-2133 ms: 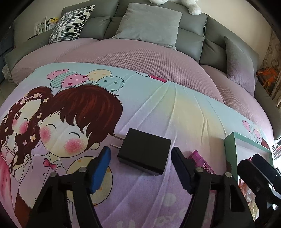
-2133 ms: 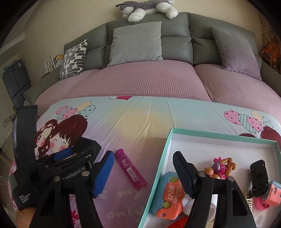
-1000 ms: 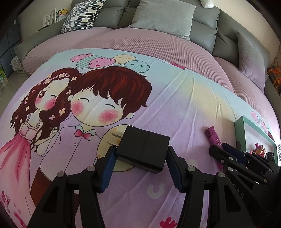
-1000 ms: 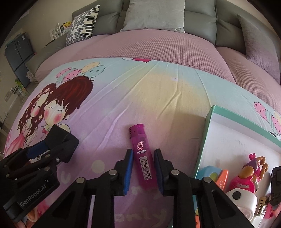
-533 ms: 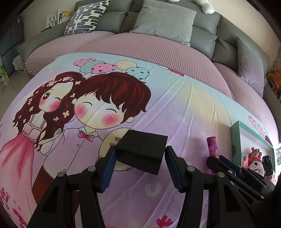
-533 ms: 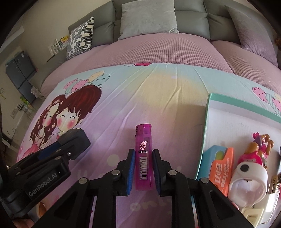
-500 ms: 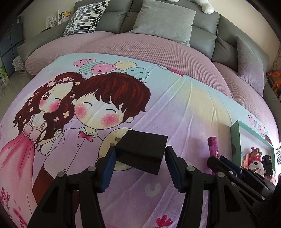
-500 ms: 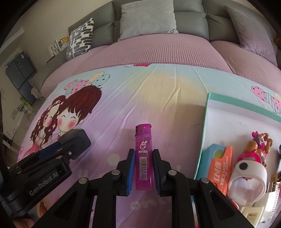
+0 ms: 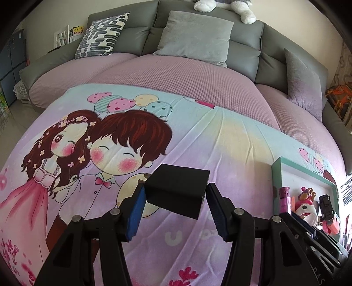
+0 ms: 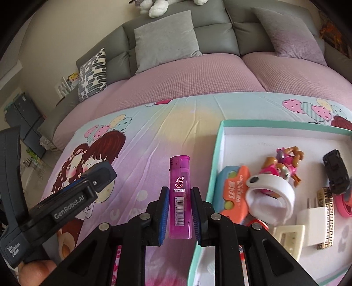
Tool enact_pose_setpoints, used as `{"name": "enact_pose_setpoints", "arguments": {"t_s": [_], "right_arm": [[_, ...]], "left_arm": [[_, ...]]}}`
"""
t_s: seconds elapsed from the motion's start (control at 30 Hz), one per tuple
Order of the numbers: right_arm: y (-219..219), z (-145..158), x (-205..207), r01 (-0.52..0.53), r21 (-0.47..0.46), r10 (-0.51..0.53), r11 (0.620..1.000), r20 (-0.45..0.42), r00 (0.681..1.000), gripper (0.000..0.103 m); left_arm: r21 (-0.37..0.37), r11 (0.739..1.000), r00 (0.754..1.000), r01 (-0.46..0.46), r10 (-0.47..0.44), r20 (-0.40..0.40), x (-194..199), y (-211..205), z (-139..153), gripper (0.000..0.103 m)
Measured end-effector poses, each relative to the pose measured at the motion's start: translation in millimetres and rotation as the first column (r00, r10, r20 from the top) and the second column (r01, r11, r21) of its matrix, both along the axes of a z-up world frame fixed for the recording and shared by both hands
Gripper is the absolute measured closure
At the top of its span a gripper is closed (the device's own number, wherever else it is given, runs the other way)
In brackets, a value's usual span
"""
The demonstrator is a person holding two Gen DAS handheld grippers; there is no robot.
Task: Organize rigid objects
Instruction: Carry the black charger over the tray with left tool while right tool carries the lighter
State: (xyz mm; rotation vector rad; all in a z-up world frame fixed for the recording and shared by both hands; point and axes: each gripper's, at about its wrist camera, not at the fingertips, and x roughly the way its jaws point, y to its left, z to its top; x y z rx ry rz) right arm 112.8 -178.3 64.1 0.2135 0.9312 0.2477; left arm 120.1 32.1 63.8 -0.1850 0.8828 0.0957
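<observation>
My left gripper (image 9: 175,193) is shut on a black plug adapter (image 9: 177,190) and holds it above the cartoon bedsheet (image 9: 220,140). My right gripper (image 10: 180,195) is shut on a pink lighter (image 10: 180,193), held upright above the sheet just left of the teal-rimmed white box (image 10: 217,145). The box holds several small things: an orange case (image 10: 235,187), a white band (image 10: 270,189), a pink toy figure (image 10: 281,162), a black toy car (image 10: 334,169) and a white plug (image 10: 316,222). The box (image 9: 286,162) and lifted lighter (image 9: 283,198) show at the right of the left wrist view.
The sheet lies over a pink mattress (image 9: 176,72) with a grey headboard, a grey cushion (image 9: 193,37), a patterned cushion (image 9: 101,35) and a lilac cushion (image 9: 305,90). A plush toy (image 9: 220,6) lies on top. The left gripper's body (image 10: 55,209) sits left of my right gripper.
Both grippers closed on their objects and lifted them. The right gripper has moved right with the lighter, toward the box. The left gripper has risen with the adapter.
</observation>
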Motion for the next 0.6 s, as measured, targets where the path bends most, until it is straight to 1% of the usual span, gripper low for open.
{"name": "enact_pose_setpoints", "arguments": {"t_s": [0.07, 0.2, 0.3, 0.43, 0.47, 0.57, 0.6], "right_arm": [[-5.9, 4.2, -3.9, 0.013, 0.003, -0.013, 1.000, 0.012, 1.000, 0.082], [-17.1, 9.0, -8.9, 0.029, 0.024, -0.029, 0.999, 0.032, 0.999, 0.082], [-24.0, 10.9, -9.7, 0.032, 0.039, -0.034, 0.999, 0.040, 0.999, 0.082], [-34.7, 14.6, -10.2, 0.051, 0.037, -0.053, 0.998, 0.053, 0.997, 0.082], [-37.6, 14.9, -10.4, 0.056, 0.038, -0.058, 0.998, 0.055, 0.997, 0.082], [-46.9, 15.9, -9.7, 0.076, 0.048, -0.079, 0.996, 0.056, 0.995, 0.082], [-50.2, 16.2, -9.6, 0.080, 0.058, -0.084, 0.995, 0.056, 0.995, 0.082]], "left_arm": [[0.003, 1.000, 1.000, 0.019, -0.019, 0.011, -0.2, -7.1, 4.5, 0.046], [-0.017, 0.998, 0.997, 0.068, -0.068, 0.032, 1.6, -20.8, 11.1, 0.046], [0.003, 0.997, 0.996, 0.082, -0.082, 0.044, 2.0, -29.5, 17.1, 0.046], [-0.004, 0.996, 0.994, 0.094, -0.094, 0.050, 1.8, -37.0, 20.5, 0.046], [-0.010, 0.994, 0.993, 0.105, -0.104, 0.047, 2.6, -39.7, 20.3, 0.046], [-0.077, 0.985, 0.987, 0.154, -0.151, 0.046, 4.9, -48.4, 19.0, 0.046], [-0.086, 0.982, 0.985, 0.167, -0.163, 0.050, 4.9, -51.9, 20.0, 0.046]]}}
